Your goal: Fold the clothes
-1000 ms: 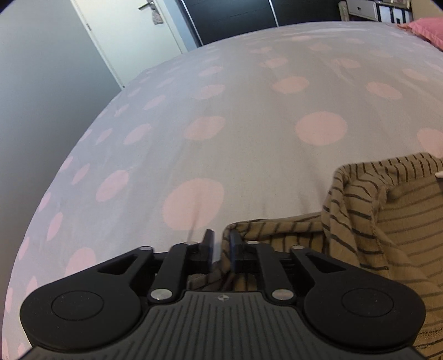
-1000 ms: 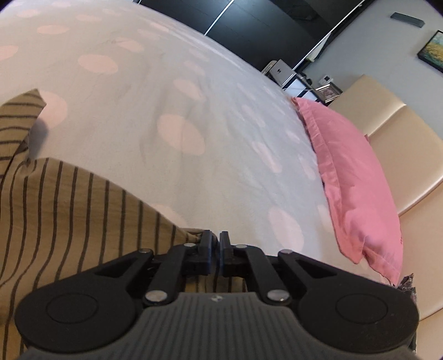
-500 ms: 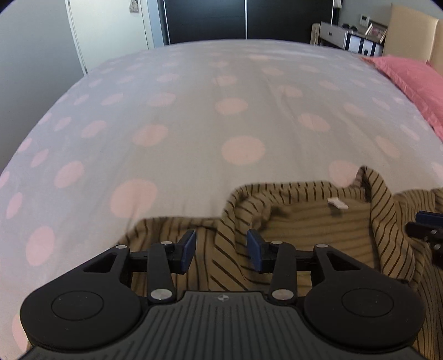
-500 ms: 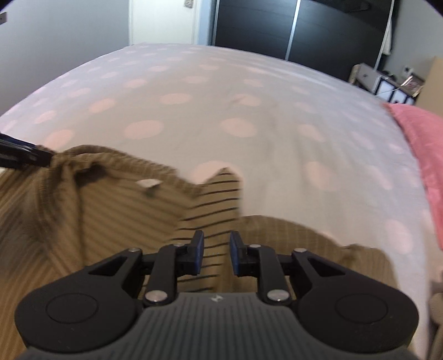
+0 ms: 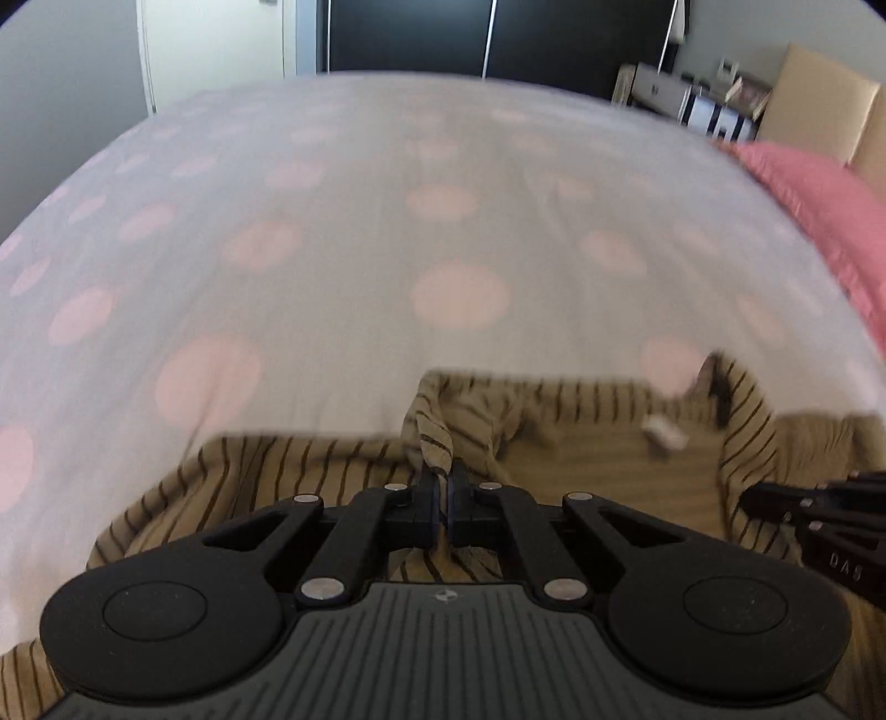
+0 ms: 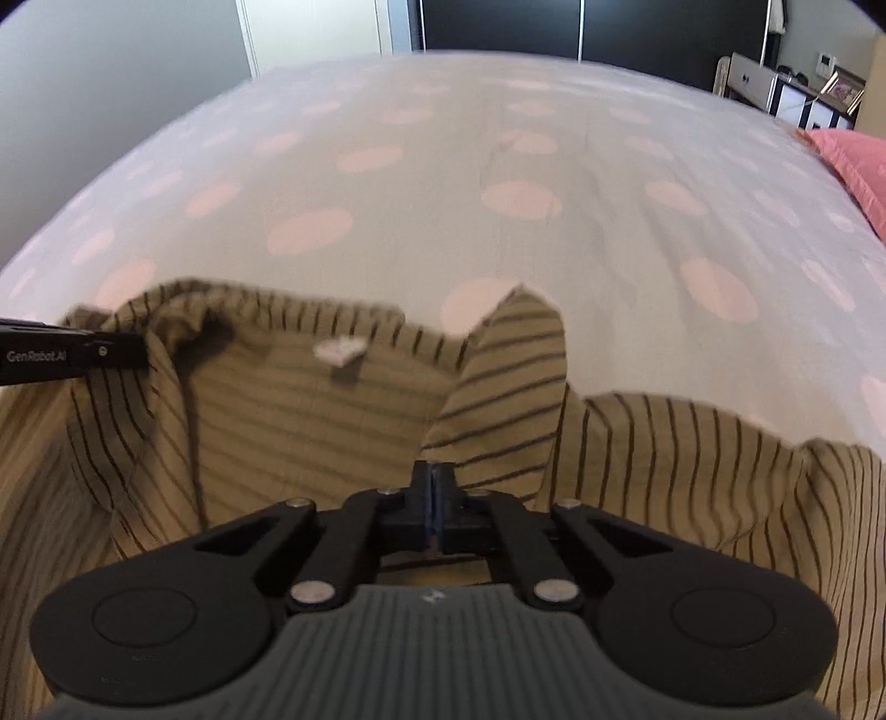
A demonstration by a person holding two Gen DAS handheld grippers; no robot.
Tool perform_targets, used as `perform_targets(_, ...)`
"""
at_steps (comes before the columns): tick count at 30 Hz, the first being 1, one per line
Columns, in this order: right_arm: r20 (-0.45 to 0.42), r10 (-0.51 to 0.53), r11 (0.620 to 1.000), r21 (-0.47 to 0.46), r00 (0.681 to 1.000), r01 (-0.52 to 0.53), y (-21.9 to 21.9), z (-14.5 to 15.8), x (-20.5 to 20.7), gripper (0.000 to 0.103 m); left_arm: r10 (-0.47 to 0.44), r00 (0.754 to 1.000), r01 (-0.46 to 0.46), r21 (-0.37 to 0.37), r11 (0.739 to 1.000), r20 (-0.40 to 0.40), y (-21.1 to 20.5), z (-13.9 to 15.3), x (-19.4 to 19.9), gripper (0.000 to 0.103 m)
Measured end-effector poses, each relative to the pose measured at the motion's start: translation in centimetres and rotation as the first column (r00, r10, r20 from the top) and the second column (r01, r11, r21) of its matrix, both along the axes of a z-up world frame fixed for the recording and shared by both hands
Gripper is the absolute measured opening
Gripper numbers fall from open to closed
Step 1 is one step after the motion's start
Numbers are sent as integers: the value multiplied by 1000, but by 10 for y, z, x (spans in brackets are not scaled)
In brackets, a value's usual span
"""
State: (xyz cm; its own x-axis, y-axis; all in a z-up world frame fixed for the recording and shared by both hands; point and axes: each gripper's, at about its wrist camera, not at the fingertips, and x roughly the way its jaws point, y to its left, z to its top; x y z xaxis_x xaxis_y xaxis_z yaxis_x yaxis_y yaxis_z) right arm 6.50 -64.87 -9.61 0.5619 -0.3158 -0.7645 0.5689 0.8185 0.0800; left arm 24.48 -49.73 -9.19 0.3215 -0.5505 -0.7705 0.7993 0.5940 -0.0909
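A tan shirt with thin dark stripes [image 5: 581,448] lies crumpled on the bed, its collar and white neck label [image 6: 339,352] facing up. My left gripper [image 5: 441,487] is shut on a fold of the shirt near the left side of the collar. My right gripper [image 6: 431,482] is shut on the shirt [image 6: 310,415] near the right side of the collar. The right gripper also shows at the right edge of the left wrist view [image 5: 819,507], and the left gripper at the left edge of the right wrist view [image 6: 72,357].
The bed has a grey cover with pink dots [image 5: 432,232]. A pink pillow [image 5: 819,194] lies at the right by a beige headboard [image 5: 830,94]. A white door [image 5: 216,44], dark wardrobe doors [image 5: 470,39] and shelves [image 6: 786,94] stand beyond the bed.
Both grippers were open half a second ago and have now shut on the shirt by the collar. A second ago they held the shirt farther apart.
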Motion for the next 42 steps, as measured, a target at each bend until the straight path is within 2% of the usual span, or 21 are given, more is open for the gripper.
perform_targets(4, 92, -28, 999, 20, 995, 26, -9, 12, 4, 1, 3, 1000, -3, -66, 998, -2, -15, 13, 0, 0)
perform_targets(7, 99, -36, 998, 50, 994, 32, -13, 10, 11, 2, -9, 1000, 10, -60, 998, 6, -28, 13, -6, 1)
perform_targets(9, 92, -49, 998, 48, 995, 45, -14, 11, 12, 7, -3, 1000, 3, -42, 999, 1, -33, 11, -7, 4)
perform_targets(10, 91, -53, 998, 46, 994, 49, -15, 14, 10, 11, -11, 1000, 11, -26, 1000, -7, -33, 10, -7, 10)
perform_targets(12, 105, -49, 998, 46, 993, 45, -17, 22, 2, 15, -22, 1000, 22, -15, 1000, -2, -27, 13, -6, 42)
perform_targets(14, 104, -52, 998, 33, 993, 49, -19, 30, -9, 19, -21, 1000, 22, -19, 1000, 18, -16, 21, -5, 48)
perform_targets(17, 80, -73, 997, 15, 994, 72, -23, 41, -35, 19, -23, 999, 23, 2, 1000, 22, 6, 36, -3, 48)
perform_targets(20, 54, -100, 995, 7, 994, 99, -24, 52, -72, 23, -44, 997, 43, 23, 999, 64, 38, 58, -5, 49)
perform_targets(22, 33, -121, 993, 5, 992, 121, -23, 58, -104, 30, -45, 993, 40, 50, 998, 106, 67, 71, -7, 49)
perform_targets(27, -19, -213, 977, 19, 977, 213, -11, 68, -198, 30, 20, 992, -34, 109, 993, 128, 152, 88, -7, 50)
perform_targets(32, -90, -314, 948, 33, 945, 318, 14, 72, -286, 30, 94, 989, -114, 193, 975, 110, 237, 86, -9, 50)
perform_targets(35, -127, -354, 931, 45, 927, 361, 28, 69, -326, 32, 137, 987, -153, 208, 966, 89, 279, 79, -12, 50)
perform_targets(38, -153, -401, 909, 58, 903, 414, 36, 68, -356, 33, 193, 980, -200, 177, 964, 54, 308, 74, -12, 50)
perform_targets(42, -149, -467, 877, 46, 872, 478, 37, 69, -378, 33, 257, 966, -255, 125, 959, -5, 326, 64, -7, 50)
